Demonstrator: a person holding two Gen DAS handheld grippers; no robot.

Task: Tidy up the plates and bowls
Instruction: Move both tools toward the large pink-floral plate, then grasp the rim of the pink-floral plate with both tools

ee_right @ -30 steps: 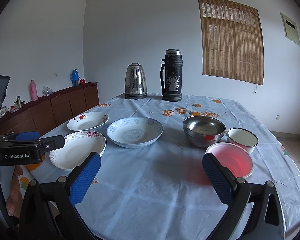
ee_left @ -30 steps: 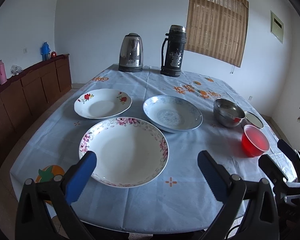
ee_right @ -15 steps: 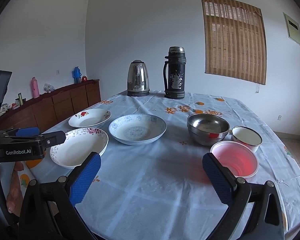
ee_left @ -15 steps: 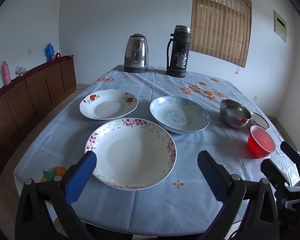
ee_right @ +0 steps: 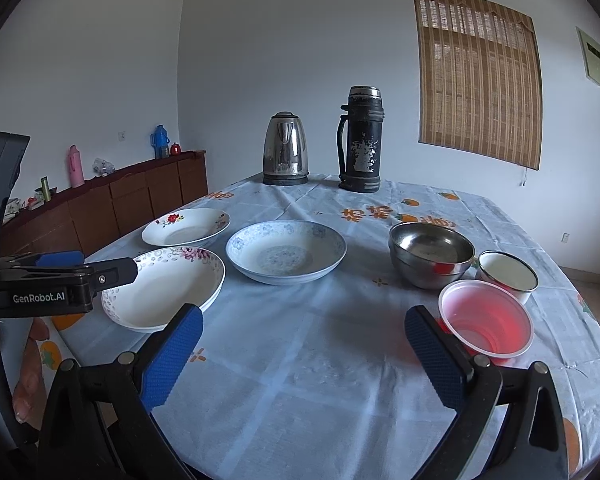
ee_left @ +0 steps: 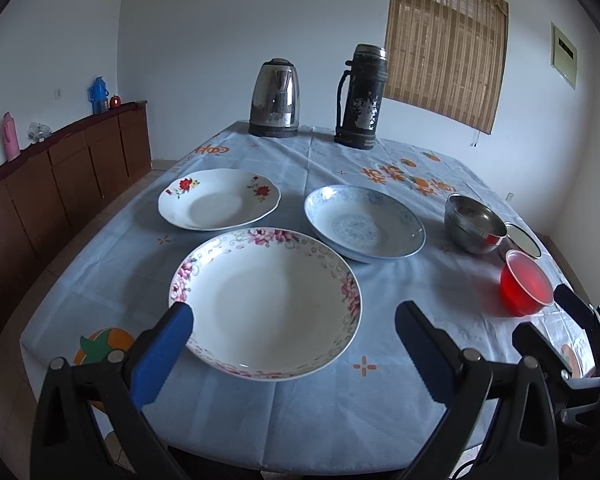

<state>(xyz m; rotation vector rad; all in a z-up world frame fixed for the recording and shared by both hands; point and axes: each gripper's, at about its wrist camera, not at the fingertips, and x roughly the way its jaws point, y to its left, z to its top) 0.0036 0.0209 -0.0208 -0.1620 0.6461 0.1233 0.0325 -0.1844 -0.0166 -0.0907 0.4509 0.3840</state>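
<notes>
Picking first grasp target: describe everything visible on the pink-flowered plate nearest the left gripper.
The pink-flowered plate is white and glossy, ceramic by its look, a deep round dish with pink blossoms and grey scrollwork on its rim. It is empty, lies flat on the blue tablecloth near the front edge, apart from the other dishes. The open left gripper hovers before it.

pink-flowered plate (ee_left: 266, 300), blue-patterned plate (ee_left: 364, 222), red bowl (ee_left: 526, 288), pale blue tablecloth (ee_left: 300, 408).

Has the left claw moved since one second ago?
Yes. The left claw moved forward: the pink-flowered plate now reaches between its tips, nearer than before.
</notes>
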